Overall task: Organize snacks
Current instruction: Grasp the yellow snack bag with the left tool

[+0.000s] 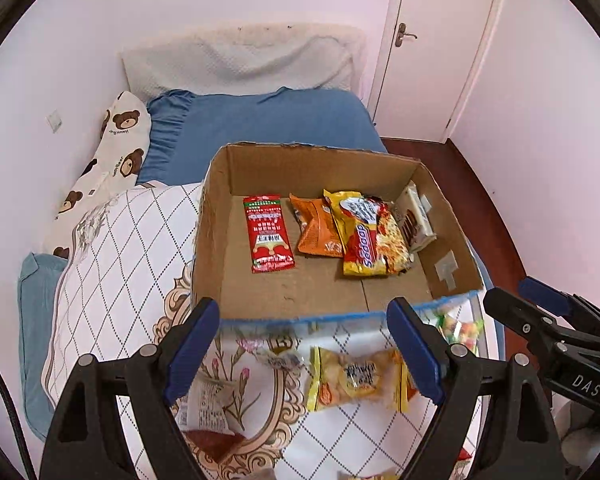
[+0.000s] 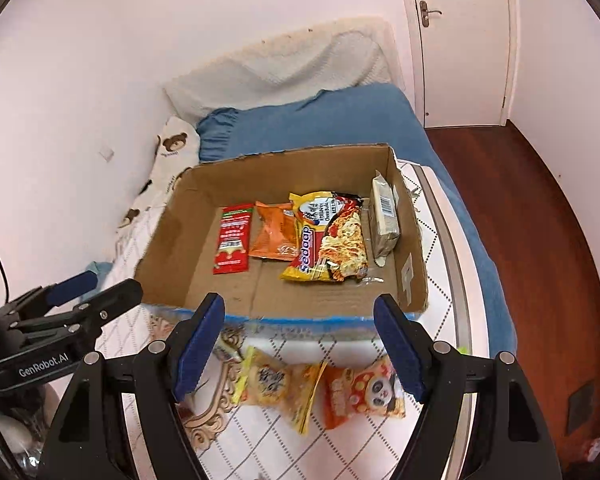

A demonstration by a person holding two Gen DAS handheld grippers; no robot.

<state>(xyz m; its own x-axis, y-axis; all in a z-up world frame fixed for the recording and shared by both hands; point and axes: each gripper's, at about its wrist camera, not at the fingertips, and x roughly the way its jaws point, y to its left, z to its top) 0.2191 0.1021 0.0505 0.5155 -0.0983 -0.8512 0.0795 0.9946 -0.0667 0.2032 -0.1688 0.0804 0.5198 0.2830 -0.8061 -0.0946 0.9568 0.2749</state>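
So, packing is being done halfway: four snacks are already lying in the cardboard box (image 2: 172, 240), while at least two packets, a yellow packet (image 2: 278, 386) and a panda packet (image 2: 362, 394), are waiting just in front of it. Both the left claw (image 1: 312, 354) and right claw (image 2: 300, 348) are being held spread and empty; a packet probably needs pinching next.

Matt cardboard box (image 1: 216, 216) holds glossy plastic snack packets (image 1: 364, 232); quilted cloth bedspread (image 1: 112, 264).
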